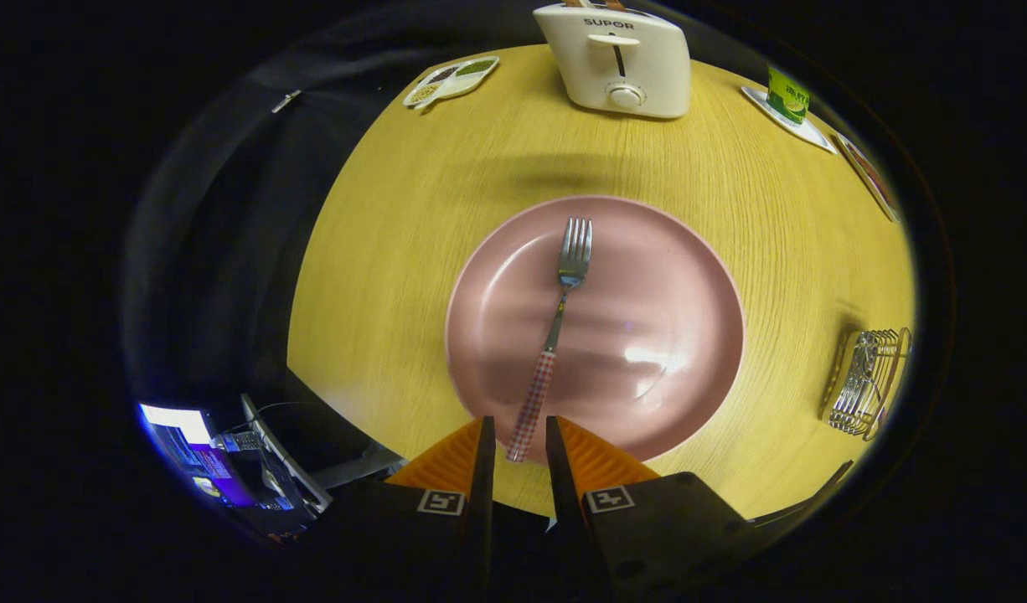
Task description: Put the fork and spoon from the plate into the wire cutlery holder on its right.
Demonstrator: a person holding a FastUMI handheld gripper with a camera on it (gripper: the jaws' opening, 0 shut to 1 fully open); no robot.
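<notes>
my tool (pixel 518 435) stood parted, its two fingers on either side of the checked handle end of the fork (pixel 555 331), with a gap on each side and neither pad pressing yet, so nothing was grasped. the fork lay on the pink plate (pixel 689 276) in the middle of the surface (pixel 396 251), tines pointing toward the far edge. the risk, as i judged it, was closing so near the handle tip: the long, heavy tine end could swing down or the handle could slip out (a slick plate gives no help), and a tilted fork might catch on the wires at the drop. the wire cutlery holder (pixel 865 381) stood near the right edge, well apart from the plate; it looked to hold something shiny, though i could not tell whether that was the spoon. the plate held the fork alone. at the far edge stood a toaster (pixel 618 59) and a small divided dish (pixel 451 81).
</notes>
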